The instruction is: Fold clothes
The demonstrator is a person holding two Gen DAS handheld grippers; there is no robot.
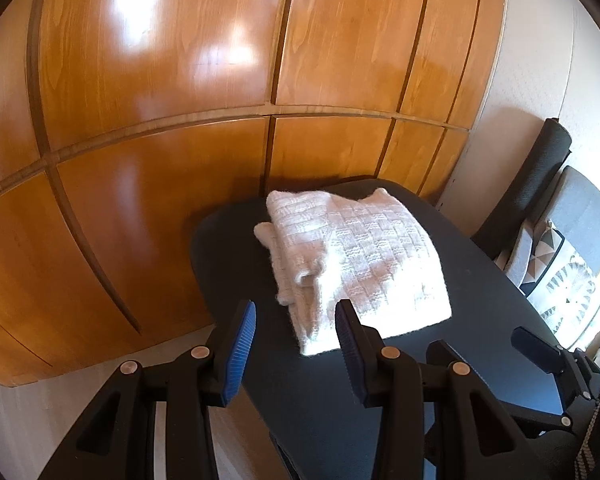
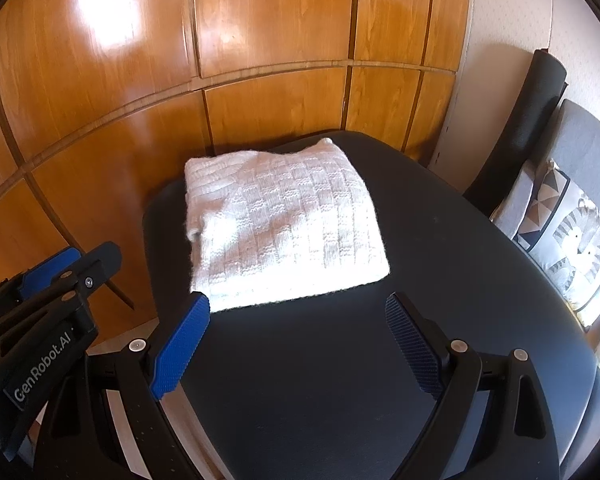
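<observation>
A white knitted sweater (image 1: 352,256) lies folded in a thick rectangle on the dark round table (image 1: 340,392), toward its far side. My left gripper (image 1: 296,312) hovers at the sweater's near left corner. Its blue pads stand apart and press on nothing. From the right wrist view the same sweater (image 2: 284,224) fills the table's (image 2: 320,380) far half. My right gripper (image 2: 298,304) stands wide open just short of the sweater's near edge, with only bare tabletop between its fingers. The left gripper (image 2: 88,258) shows there beyond the table's left rim.
Glossy wooden cupboard doors (image 1: 160,140) rise close behind and left of the table. A dark chair back (image 2: 528,128) and a grey seat with a patterned cushion (image 2: 572,240) crowd the right side. Pale floor (image 1: 80,376) shows at the lower left.
</observation>
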